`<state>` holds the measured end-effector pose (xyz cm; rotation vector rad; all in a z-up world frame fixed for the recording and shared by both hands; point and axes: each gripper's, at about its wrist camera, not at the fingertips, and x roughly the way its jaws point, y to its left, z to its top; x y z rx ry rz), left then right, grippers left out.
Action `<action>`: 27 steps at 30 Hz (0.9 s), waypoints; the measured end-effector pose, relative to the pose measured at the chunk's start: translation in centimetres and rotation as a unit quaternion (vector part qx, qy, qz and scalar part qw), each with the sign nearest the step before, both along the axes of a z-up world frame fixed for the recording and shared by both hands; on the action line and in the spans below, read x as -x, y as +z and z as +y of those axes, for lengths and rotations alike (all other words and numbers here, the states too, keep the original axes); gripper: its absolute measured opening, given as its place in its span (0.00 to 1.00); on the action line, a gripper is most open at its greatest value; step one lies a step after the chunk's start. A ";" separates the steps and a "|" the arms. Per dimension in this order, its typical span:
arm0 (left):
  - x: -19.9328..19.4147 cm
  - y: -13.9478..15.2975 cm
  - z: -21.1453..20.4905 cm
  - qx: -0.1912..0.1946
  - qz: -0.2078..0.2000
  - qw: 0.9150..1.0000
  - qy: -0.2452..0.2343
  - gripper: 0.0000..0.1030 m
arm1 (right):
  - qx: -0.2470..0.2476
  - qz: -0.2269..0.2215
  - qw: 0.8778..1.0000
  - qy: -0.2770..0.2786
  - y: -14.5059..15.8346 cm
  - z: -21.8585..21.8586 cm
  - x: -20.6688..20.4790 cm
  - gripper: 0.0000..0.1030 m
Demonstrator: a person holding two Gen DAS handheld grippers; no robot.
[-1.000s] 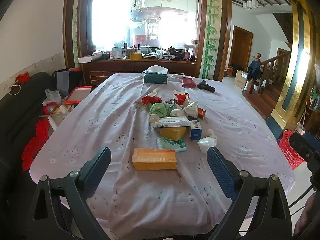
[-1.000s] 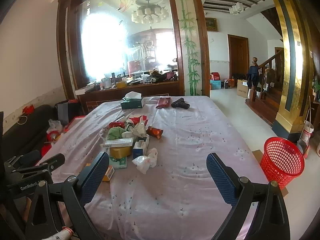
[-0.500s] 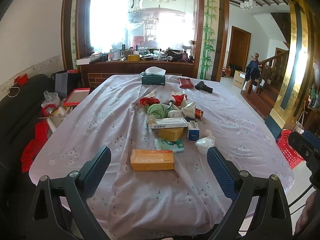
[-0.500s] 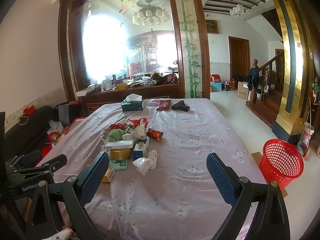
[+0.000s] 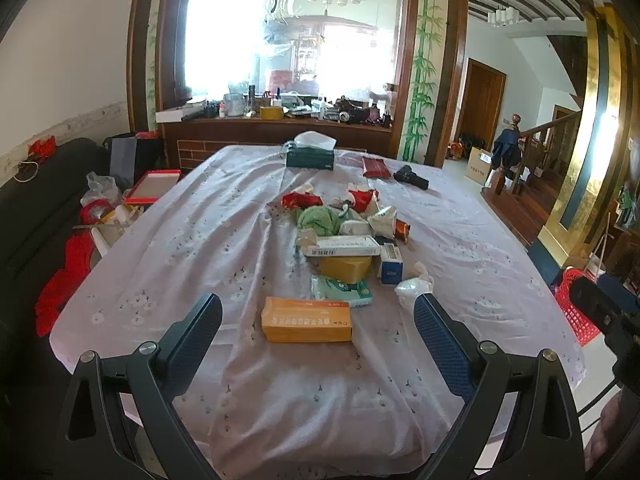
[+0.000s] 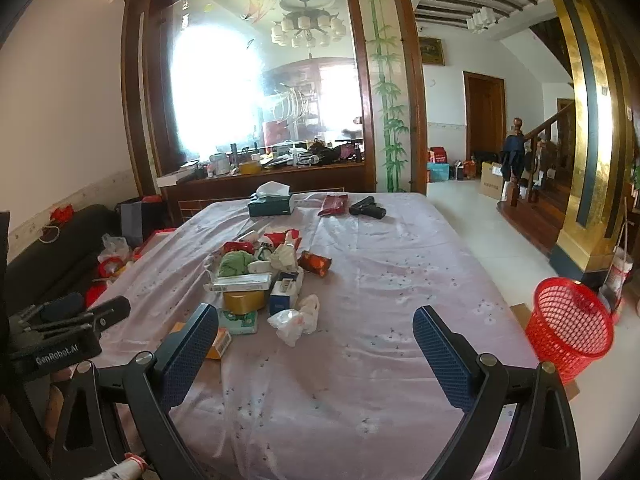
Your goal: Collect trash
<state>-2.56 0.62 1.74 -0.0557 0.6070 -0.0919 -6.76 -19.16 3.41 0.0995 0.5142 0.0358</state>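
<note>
A pile of trash lies mid-table on a lilac cloth: an orange box (image 5: 307, 320) nearest me, a green tissue pack (image 5: 340, 291), a yellow box (image 5: 346, 267), a long white box (image 5: 340, 246), a blue-white box (image 5: 391, 264), a crumpled white bag (image 5: 414, 286) and red wrappers (image 5: 302, 200). My left gripper (image 5: 318, 344) hangs open just short of the orange box. My right gripper (image 6: 316, 354) is open over bare cloth, with the white bag (image 6: 296, 320) just ahead. A red mesh basket (image 6: 570, 322) stands on the floor to the right.
At the table's far end sit a green tissue box (image 5: 310, 156), a dark red pouch (image 5: 375, 168) and a black device (image 5: 410, 176). A black sofa (image 5: 36, 216) with red items runs along the left. Stairs (image 6: 536, 204) rise at the right.
Both views have shifted slightly: the table and its trash sit a little farther and lower in frame. Both grippers stay open and hold nothing.
</note>
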 end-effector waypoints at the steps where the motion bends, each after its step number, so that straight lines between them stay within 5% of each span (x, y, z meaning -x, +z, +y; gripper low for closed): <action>1: -0.2 -0.2 0.0 -0.001 0.005 1.000 -0.002 0.93 | -0.004 0.001 1.000 0.003 -0.1 0.0 -0.1 0.97; 9: -3.7 -2.1 1.2 -0.001 0.035 0.999 -0.026 0.93 | -0.010 0.033 0.999 0.037 -2.2 0.3 -3.9 0.97; 23: -5.0 -2.7 2.2 -0.023 -0.048 0.995 -0.081 0.93 | -0.012 0.032 0.999 0.013 -3.3 -0.2 -7.1 0.97; 27: -7.2 -3.7 1.8 -0.046 -0.034 0.991 -0.123 0.93 | -0.013 0.048 0.999 0.012 -4.1 -0.3 -8.3 0.97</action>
